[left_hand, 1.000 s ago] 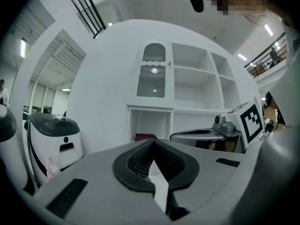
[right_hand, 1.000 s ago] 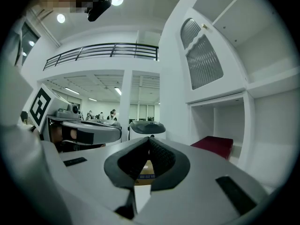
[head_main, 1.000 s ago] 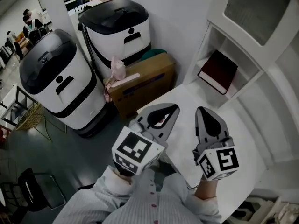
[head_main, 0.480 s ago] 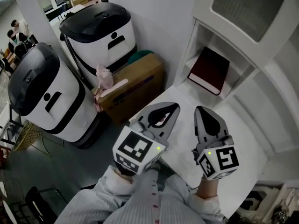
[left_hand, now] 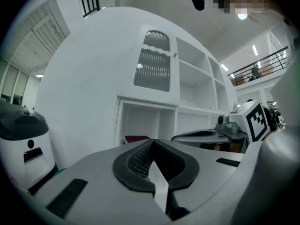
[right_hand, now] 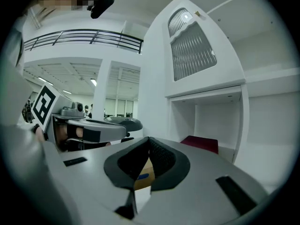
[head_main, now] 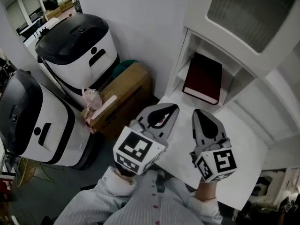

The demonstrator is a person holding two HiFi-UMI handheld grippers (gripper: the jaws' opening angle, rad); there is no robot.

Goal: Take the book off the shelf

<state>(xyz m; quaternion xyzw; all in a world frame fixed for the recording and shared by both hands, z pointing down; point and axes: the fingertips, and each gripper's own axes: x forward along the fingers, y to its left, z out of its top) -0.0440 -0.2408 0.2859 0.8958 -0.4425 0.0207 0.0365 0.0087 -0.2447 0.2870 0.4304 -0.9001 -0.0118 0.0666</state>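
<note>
A dark red book (head_main: 202,78) lies flat in the lowest open compartment of the white shelf unit (head_main: 180,62); it also shows in the left gripper view as the book (left_hand: 137,138) and in the right gripper view as the book (right_hand: 201,143). My left gripper (head_main: 172,108) and right gripper (head_main: 198,112) hang side by side over the white table (head_main: 243,144), a short way before the shelf. Both are shut with nothing between the jaws. In its own view the left gripper (left_hand: 151,142) points at the compartment, and so does the right gripper (right_hand: 149,139).
Two white-and-black machines (head_main: 77,46) (head_main: 28,121) stand on the floor at the left. A cardboard box (head_main: 124,97) leans by the shelf's left side. Above the book's compartment is a cabinet door with ribbed glass (head_main: 243,8).
The head view has swung, so the shelf and book now sit lower and further left in it. Both grippers keep the same place and stay shut.
</note>
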